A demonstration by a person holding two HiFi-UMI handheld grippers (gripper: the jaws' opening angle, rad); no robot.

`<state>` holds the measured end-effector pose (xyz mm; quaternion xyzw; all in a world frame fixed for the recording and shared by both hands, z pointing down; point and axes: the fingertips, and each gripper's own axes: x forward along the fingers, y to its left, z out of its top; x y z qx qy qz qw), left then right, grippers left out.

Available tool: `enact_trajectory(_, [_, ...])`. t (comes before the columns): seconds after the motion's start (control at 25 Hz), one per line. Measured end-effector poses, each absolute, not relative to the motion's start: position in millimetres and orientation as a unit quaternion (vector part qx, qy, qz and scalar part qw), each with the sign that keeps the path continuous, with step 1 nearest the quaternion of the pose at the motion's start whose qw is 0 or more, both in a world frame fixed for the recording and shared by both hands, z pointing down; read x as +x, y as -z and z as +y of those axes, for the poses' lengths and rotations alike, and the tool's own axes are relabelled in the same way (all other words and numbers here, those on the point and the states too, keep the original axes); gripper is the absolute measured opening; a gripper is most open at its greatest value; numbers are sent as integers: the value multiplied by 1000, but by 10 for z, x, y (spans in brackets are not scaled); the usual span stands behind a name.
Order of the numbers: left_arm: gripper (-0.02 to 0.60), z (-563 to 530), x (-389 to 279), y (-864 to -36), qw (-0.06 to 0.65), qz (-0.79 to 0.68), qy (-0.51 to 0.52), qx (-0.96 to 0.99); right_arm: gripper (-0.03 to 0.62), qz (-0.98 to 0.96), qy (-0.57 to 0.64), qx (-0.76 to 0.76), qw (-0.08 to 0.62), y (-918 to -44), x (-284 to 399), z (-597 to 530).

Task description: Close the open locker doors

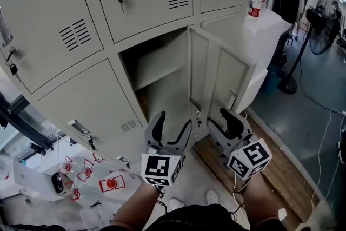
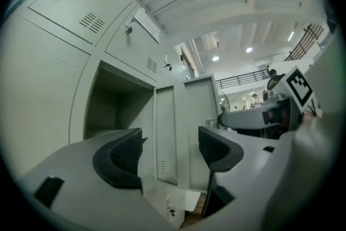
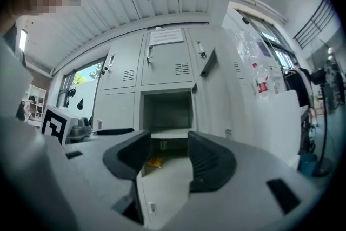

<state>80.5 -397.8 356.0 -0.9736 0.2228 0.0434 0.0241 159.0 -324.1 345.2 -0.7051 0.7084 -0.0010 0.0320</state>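
A bank of pale grey metal lockers (image 1: 65,84) fills the head view from 9 to 1 o'clock. Most of its doors are shut, with louvred vents and keys hanging in the locks. Near the centre one open compartment (image 1: 154,70) shows a shelf across it. In the right gripper view a small yellow-orange thing (image 3: 154,163) lies below that shelf, too small to name.

The open door (image 1: 219,76) stands at 12 o'clock from the grippers with its long axis upright. It is hinged at the opening's right side and swung well out, so its inner face shows and its free edge, with the latch, points toward the person.

The floor (image 1: 316,127) at 3 o'clock is smooth grey-green, with a strip of wooden boards (image 1: 270,173) along the lockers' foot at 5 o'clock. A white cabinet (image 1: 267,30) stands against the lockers at 1 o'clock with a red-labelled bottle (image 1: 257,0) upright on top. A pedestal fan (image 1: 323,21) stands at 2 o'clock, well apart from the lockers. Small red-and-white items (image 1: 111,183) lie at 8 o'clock.

The left gripper (image 1: 173,123) hangs below the compartment with its jaws wide apart, holding nothing. The right gripper (image 1: 226,123) hangs beside it at the door's foot, equally wide and empty.
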Motion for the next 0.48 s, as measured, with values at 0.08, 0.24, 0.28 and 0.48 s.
enact_trajectory(0.08, [316, -3835, 978, -3550, 19, 202, -46, -978, 201, 695, 1, -718, 30, -3441, 1754, -3074])
enact_trajectory(0.24, [316, -3615, 1220, -3545, 17, 176, -45, -983, 201, 676, 0, -736, 32, -3413, 2041, -2844])
enact_trajectory(0.28, [316, -3567, 1268, -3550, 17, 172, -43, -984, 201, 672, 1, -740, 34, -3416, 2107, -2803])
enact_trajectory(0.48, [314, -3393, 1409, -3555, 14, 158, -37, -987, 201, 671, 6, -741, 41, -3440, 2325, -2752])
